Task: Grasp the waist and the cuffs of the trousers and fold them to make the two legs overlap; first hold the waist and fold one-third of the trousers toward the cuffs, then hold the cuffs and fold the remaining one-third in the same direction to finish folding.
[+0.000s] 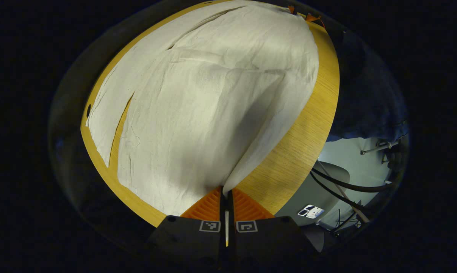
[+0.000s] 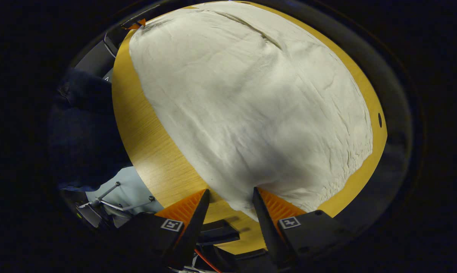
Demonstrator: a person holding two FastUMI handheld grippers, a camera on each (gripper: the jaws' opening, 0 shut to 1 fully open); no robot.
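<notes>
While cream trousers (image 1: 213, 113) cover the wooden table (image 1: 312, 144), the left gripper (image 1: 225, 195) pinches their edge; lower frame, the right gripper (image 2: 230, 199) gapes wide around their hem.

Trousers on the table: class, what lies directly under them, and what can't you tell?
Under the trousers lies the wooden table, visible along the edges. The tabletop beneath the cloth is covered, so anything there cannot be seen.

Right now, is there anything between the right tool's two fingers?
Yes. In the right gripper view, the open right tool has the corner of the pale trousers and bare wooden table between its fingers, neither finger pressing the cloth.
</notes>
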